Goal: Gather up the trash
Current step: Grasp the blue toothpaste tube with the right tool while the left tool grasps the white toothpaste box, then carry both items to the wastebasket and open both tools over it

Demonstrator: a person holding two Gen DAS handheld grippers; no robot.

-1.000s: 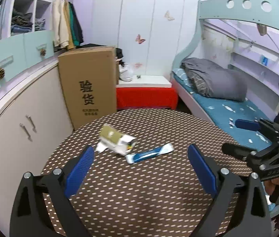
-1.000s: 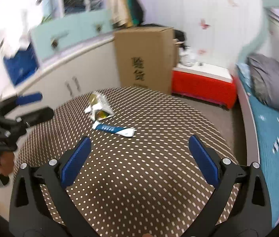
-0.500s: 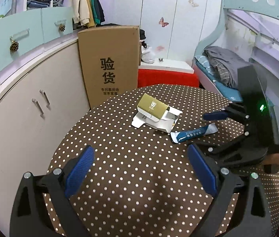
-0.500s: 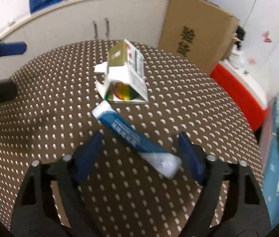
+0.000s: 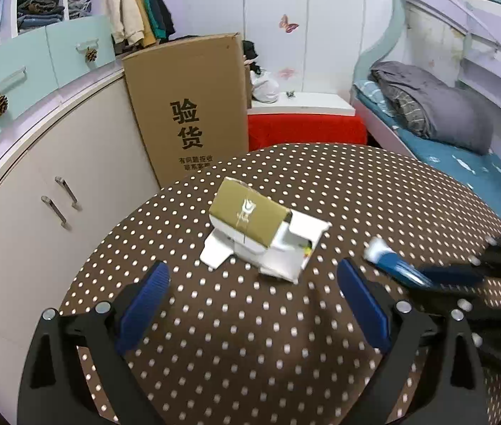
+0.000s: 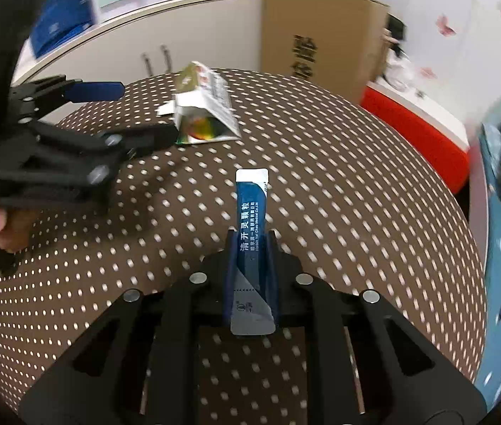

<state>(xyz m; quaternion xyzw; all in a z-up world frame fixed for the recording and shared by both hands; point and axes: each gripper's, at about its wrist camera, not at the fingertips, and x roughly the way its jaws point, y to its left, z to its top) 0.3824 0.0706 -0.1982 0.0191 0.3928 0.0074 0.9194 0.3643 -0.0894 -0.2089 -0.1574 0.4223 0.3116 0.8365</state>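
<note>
The right gripper (image 6: 250, 248) is pinching the blue sachet (image 6: 250, 209) between its jaws, low over the dotted worktop (image 6: 339, 184). The left gripper (image 5: 254, 301) is hovering with jaws spread wide, nothing between them, just short of the torn-open olive carton (image 5: 250, 221) lying on the worktop.

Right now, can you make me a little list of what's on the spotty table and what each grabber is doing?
table: round, brown with white dots
trash 1: blue sachet, clamped between the right gripper fingers
trash 2: opened gold and white carton, lying on the table, untouched
left gripper: fingers wide apart, empty, carton ahead of it
beside the table: tall cardboard box, bed
</note>
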